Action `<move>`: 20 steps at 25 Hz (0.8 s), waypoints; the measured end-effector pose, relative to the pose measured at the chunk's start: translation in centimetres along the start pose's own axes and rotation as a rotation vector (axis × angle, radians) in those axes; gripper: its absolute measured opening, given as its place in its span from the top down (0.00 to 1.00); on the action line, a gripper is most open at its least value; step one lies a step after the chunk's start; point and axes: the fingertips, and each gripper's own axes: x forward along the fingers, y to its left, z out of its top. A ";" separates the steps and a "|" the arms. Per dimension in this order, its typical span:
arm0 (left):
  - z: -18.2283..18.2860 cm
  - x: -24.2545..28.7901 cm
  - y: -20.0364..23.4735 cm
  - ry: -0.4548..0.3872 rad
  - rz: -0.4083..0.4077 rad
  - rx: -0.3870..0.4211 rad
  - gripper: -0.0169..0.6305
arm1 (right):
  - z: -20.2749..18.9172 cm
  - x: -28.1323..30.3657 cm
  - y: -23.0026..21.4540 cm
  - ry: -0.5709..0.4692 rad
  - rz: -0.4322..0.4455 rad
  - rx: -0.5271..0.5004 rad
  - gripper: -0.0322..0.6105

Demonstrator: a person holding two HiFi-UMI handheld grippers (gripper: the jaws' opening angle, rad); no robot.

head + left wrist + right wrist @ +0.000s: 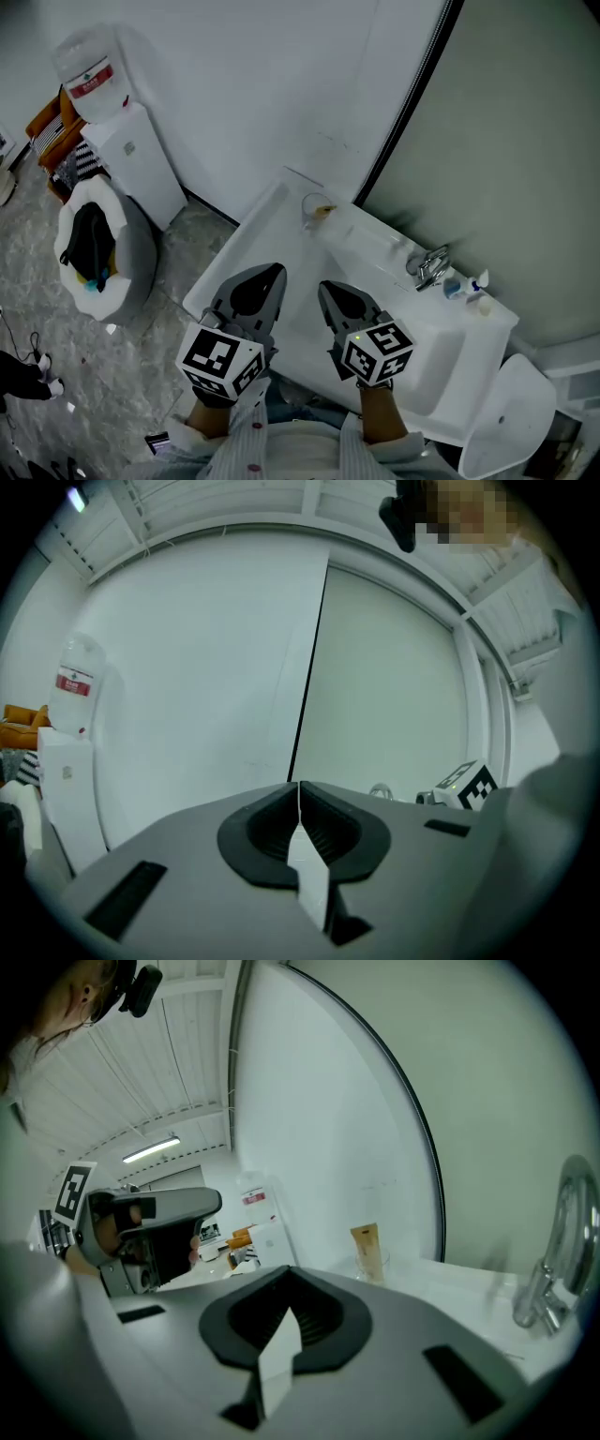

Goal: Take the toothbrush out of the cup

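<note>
White basin counter (pixel 267 230), clear round cup (pixel 319 214); grey left tongs (pixel 275 272) and right tongs (pixel 325 287) pressed together.

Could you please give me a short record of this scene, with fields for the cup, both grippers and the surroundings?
Surface: white sink counter
Cup: clear, at the counter's back corner, with a tan item standing in it
Left gripper: jaws together, empty, short of the cup
Right gripper: jaws together, empty, short of the cup
Faucet: right of the cup in the head view
Task state: nothing taken out yet
</note>
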 end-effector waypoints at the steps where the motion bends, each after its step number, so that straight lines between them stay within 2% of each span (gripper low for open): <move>1: 0.1 0.4 0.6 0.004 -0.015 0.001 0.94 | 0.2 0.5 -0.2 -0.004 -0.016 0.005 0.93; 10: 0.4 3.7 5.1 0.047 -0.152 0.027 0.94 | 1.6 4.7 -1.7 -0.054 -0.155 0.063 0.93; 20: -0.4 7.0 6.4 0.075 -0.255 0.024 0.94 | 1.4 6.1 -3.4 -0.046 -0.252 0.085 0.93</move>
